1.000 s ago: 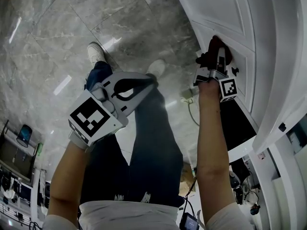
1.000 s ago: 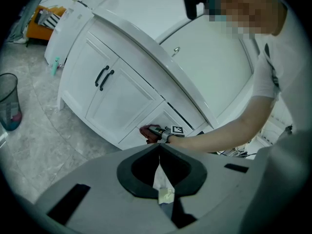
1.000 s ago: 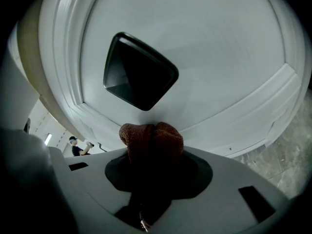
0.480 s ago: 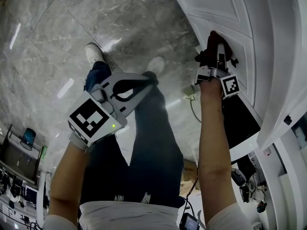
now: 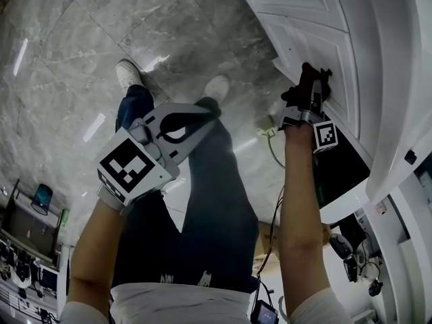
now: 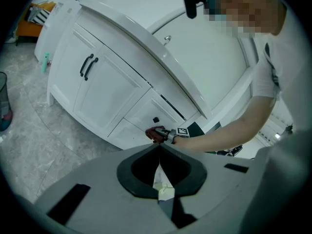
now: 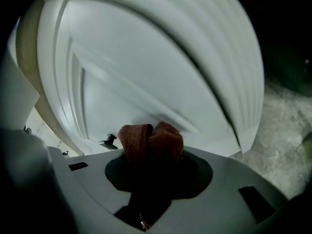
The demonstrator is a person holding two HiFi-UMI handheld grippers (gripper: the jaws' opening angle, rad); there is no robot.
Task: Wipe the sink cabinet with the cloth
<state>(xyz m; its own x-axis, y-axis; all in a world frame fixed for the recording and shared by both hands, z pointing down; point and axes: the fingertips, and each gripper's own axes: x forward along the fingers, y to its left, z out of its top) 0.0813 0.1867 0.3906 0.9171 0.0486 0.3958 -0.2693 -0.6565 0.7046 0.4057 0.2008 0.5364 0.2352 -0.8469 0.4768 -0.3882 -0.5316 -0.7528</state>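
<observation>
Right tool (image 5: 310, 92) is clenched on the reddish-brown cloth (image 7: 151, 139), which is bunched up against a white door panel of the sink cabinet (image 5: 317, 19), just beside a little black knob (image 7: 109, 141). Left tool (image 5: 206, 112) is closed on nothing, out over the grey floor (image 5: 81, 46).

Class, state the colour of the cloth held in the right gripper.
The cloth is reddish brown, seen best in the right gripper view.
</observation>
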